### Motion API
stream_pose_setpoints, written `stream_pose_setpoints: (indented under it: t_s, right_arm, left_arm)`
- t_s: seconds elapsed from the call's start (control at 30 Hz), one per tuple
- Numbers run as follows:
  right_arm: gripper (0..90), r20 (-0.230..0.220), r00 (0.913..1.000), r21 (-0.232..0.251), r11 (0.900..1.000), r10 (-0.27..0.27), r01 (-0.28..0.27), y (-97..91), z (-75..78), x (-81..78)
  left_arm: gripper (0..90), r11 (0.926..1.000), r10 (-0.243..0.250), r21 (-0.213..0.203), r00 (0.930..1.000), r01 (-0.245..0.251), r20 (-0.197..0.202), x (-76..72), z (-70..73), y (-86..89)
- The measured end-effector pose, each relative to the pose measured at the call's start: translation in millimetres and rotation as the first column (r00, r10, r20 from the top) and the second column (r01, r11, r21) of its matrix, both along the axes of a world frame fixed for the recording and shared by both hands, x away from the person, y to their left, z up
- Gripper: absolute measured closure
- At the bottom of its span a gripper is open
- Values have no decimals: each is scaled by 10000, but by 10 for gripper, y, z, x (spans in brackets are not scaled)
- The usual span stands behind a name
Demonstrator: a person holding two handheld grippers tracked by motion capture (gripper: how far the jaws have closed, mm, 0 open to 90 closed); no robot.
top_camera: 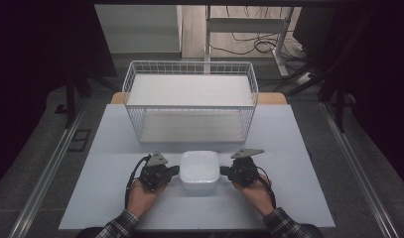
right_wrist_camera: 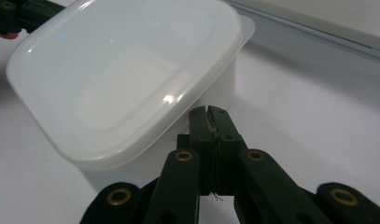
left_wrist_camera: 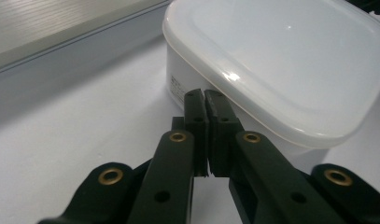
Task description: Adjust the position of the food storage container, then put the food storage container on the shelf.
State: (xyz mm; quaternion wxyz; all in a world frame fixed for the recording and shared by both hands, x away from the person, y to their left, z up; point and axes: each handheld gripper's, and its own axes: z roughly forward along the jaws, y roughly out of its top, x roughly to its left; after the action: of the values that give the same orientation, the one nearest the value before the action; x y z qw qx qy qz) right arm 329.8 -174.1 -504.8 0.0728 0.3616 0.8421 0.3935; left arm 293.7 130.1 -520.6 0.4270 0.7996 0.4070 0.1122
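A white square plastic container (top_camera: pixel 200 168) with a translucent lid sits near the table's front edge, between the two hands. My left gripper (top_camera: pixel 177 171) is shut, and its tips touch the container's left side. In the left gripper view the container (left_wrist_camera: pixel 281 56) looms close, and the left gripper (left_wrist_camera: pixel 205 95) has its jaws pressed together just under the lid's rim. On the other side, my right gripper (top_camera: pixel 223 172) is shut as well. The right gripper view shows the right gripper (right_wrist_camera: pixel 208 111) meeting the wall of the container (right_wrist_camera: pixel 122 70) below the lid's overhang. Nothing is between either pair of jaws.
A white wire basket (top_camera: pixel 140 124) stands behind the container at the table's back, open at the top. The pale table (top_camera: pixel 115 198) has bare surface to the left and right of the hands. Cables and desk legs lie on the floor beyond.
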Motion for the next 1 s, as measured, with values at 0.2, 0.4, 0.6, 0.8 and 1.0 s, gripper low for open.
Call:
stream_pose_setpoints:
  t_s: [0.2, 0.4, 0.6, 0.8, 1.0]
  right_arm:
    - [816, 548, 9985, -19, 10000, 41, -40, -89, 90, -84]
    - [598, 764, 9969, 102, 9998, -191, 184, -278, 165, -85]
    - [322, 1075, 9941, -341, 9994, 128, -92, -291, 122, -74]
    - [173, 1176, 9919, 60, 9988, 479, -490, -278, 142, -64]
    - [97, 1090, 9917, 315, 9969, 680, -718, -255, 155, -51]
  left_arm:
    - [676, 9986, 242, -474, 9994, -230, 261, -102, 95, 157]
    - [402, 9993, 209, -323, 9984, -192, 528, -257, 79, 270]
    - [186, 9993, -63, -353, 9978, 86, 661, -309, 43, 352]
    - [139, 9960, -200, -851, 9970, 264, 754, -314, 80, 343]
    - [139, 9932, -233, -1118, 9967, 319, 780, -298, 98, 355]
